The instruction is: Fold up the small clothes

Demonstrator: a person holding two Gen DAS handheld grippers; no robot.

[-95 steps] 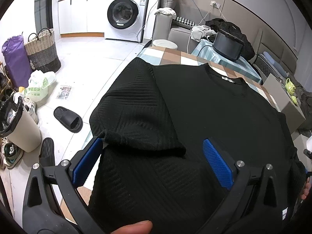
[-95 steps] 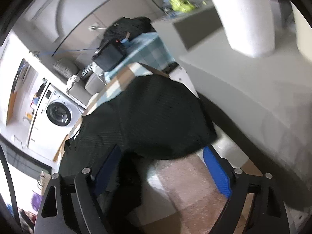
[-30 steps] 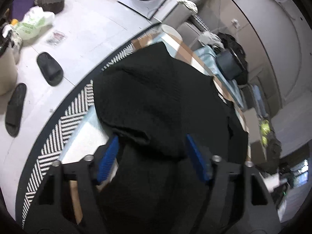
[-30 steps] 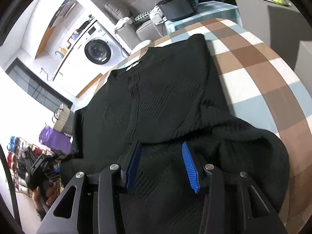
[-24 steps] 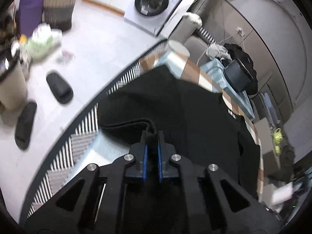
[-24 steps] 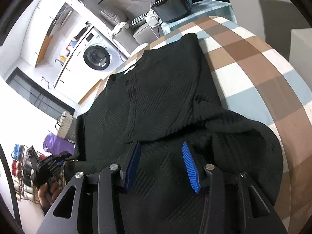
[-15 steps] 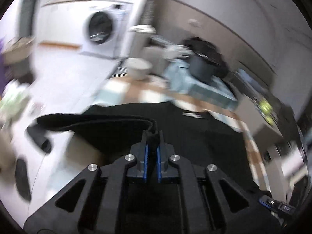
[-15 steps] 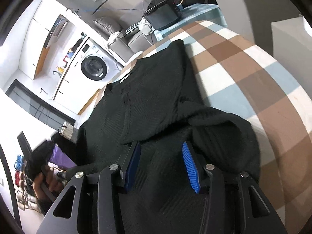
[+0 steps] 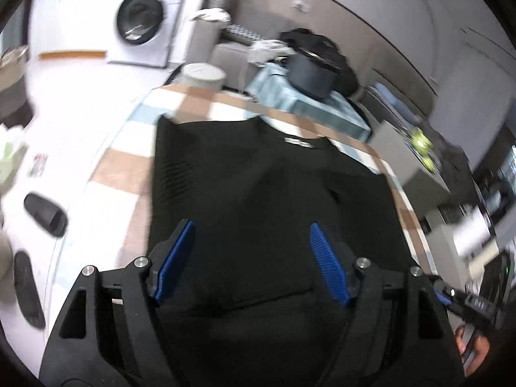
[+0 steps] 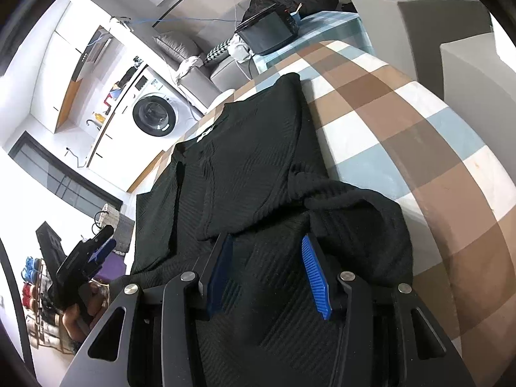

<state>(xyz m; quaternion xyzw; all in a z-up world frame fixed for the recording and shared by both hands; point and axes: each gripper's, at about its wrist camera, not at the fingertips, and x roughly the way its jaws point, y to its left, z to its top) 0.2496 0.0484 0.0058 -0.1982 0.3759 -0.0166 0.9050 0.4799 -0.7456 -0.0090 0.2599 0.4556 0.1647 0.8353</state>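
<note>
A black ribbed sweater (image 9: 258, 187) lies on a table under a brown, blue and white checked cloth (image 9: 129, 167), its white collar label (image 9: 298, 142) at the far end. Its left side is folded in and ends in a straight edge. My left gripper (image 9: 251, 225) hovers over the body, jaws opening, nothing between the blue pads (image 9: 175, 258). In the right wrist view the sweater (image 10: 245, 167) has a bunched sleeve (image 10: 354, 206) at its right side. My right gripper (image 10: 267, 238) stands open low over the hem, the cloth lying flat beneath it. The left gripper (image 10: 96, 251) shows there in a hand.
A washing machine (image 9: 142, 22) and a white round stool (image 9: 203, 75) stand beyond the table. Black slippers (image 9: 45, 214) lie on the floor at the left. A black bag (image 9: 314, 74) sits on a blue-clothed table behind, with grey boxes (image 10: 419, 9) at the right.
My left gripper shut on the sweater's left edge, carried it up and over onto the body, then opened and let it go. The right gripper stayed almost still.
</note>
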